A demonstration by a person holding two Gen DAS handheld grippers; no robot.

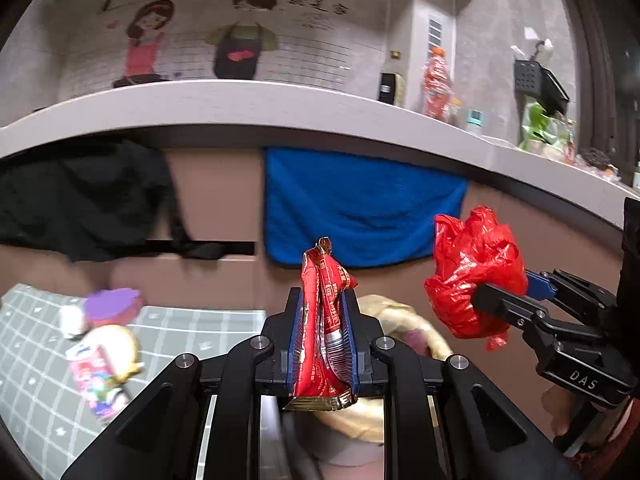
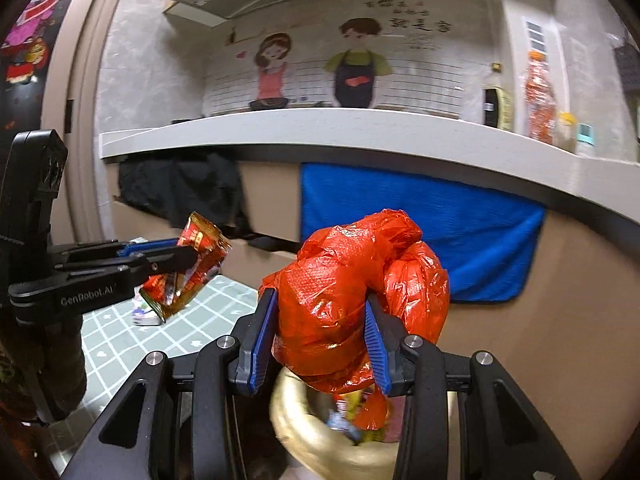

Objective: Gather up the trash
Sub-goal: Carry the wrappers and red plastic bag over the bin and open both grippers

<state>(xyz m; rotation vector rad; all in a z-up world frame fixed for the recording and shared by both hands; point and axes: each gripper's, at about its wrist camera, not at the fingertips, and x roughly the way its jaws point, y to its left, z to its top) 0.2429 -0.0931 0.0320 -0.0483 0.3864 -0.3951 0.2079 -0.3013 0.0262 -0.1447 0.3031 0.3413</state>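
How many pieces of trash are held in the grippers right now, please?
2: a red foil wrapper clamped in the left gripper, and a crumpled red plastic bag in the right gripper. More trash lies below.

Both grippers clamped on trash above the bin

The left gripper point(image 1: 323, 316) has its blue pads pressed tight against a red foil wrapper point(image 1: 326, 320), standing left of the lined bin point(image 2: 316, 428). The right gripper point(image 2: 320, 340), jaws wider, squeezes a crumpled red plastic bag point(image 2: 352, 280) directly over that bin, with fingers point(image 1: 558, 408) of a hand wrapped round its handle.
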